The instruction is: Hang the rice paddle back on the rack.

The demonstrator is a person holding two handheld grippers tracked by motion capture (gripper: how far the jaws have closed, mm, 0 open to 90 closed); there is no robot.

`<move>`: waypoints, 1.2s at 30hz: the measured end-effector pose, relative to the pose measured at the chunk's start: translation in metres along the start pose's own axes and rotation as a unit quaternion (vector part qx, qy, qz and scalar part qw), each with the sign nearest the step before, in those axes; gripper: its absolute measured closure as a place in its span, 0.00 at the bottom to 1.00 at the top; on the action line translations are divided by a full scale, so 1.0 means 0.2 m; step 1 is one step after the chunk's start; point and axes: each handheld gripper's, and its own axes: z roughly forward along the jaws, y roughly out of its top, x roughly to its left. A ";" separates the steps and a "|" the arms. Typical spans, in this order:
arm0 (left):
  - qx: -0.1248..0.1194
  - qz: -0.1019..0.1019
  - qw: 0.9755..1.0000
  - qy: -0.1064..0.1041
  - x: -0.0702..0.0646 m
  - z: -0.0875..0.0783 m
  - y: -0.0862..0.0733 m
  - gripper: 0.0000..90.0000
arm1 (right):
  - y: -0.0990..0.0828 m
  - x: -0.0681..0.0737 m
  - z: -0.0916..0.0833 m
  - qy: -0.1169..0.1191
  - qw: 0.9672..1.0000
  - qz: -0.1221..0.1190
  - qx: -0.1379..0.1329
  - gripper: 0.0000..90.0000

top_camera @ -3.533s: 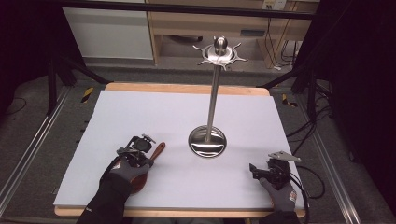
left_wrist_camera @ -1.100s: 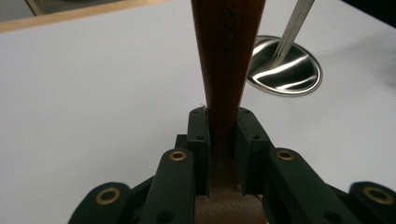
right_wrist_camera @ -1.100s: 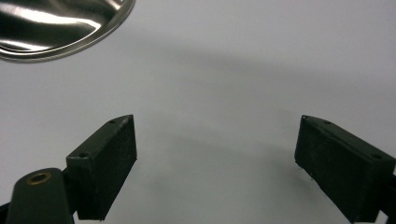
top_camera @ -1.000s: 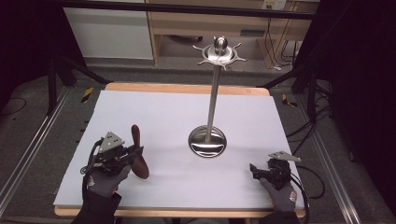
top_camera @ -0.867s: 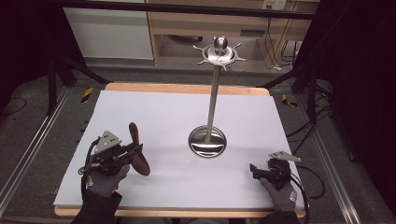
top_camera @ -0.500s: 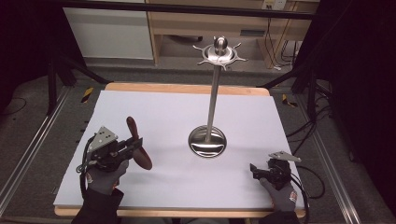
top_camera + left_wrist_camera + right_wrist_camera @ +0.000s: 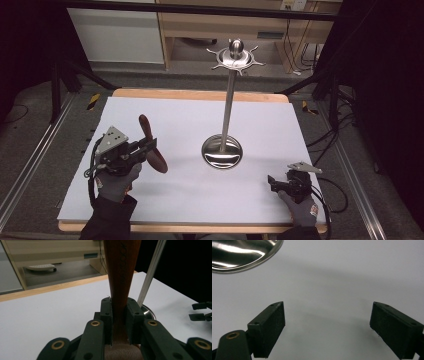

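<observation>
Wood is what I am gripping: a dark brown wooden utensil (image 7: 152, 145), spoon-like, is sitting clamped between the fingers (image 7: 107, 315) of my left gripper (image 7: 148, 146). In the left gripper view its handle is rising straight up from between the two pads, with faint lettering pressed into the grain. From the high view the utensil is hanging clear above the white counter (image 7: 180, 115), tilted, its narrow end pointing toward the far left and its broader end toward the near right. I am holding it over the left part of the counter, well apart from the stand.

To the right of it, near the middle of the counter, a polished metal stand (image 7: 228, 100) is rising from a round base (image 7: 222, 152); a ring of short hooks is crowning the pole under a ball top.

My right gripper (image 7: 272, 182) is resting at the near right corner, well apart from the base, and in the right gripper view its fingers (image 7: 268, 327) are standing wide apart with nothing between them, just bare counter.
</observation>
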 end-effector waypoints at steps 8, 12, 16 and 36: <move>-0.010 0.008 1.000 -0.009 -0.04 0.03 0.08 0.86 | 0.00 0.00 0.00 0.000 1.000 0.001 0.000 0.15; -0.013 0.014 1.000 -0.016 -0.07 0.04 0.12 0.86 | 0.00 0.00 0.00 0.000 1.000 0.005 0.000 0.15; -0.017 0.020 0.999 -0.020 -0.09 0.04 0.16 0.86 | 0.00 0.00 0.00 -0.001 1.000 0.004 0.000 0.15; -0.032 0.039 0.998 -0.039 -0.17 0.07 0.31 0.86 | 0.00 0.00 -0.01 0.000 1.000 0.008 0.000 0.15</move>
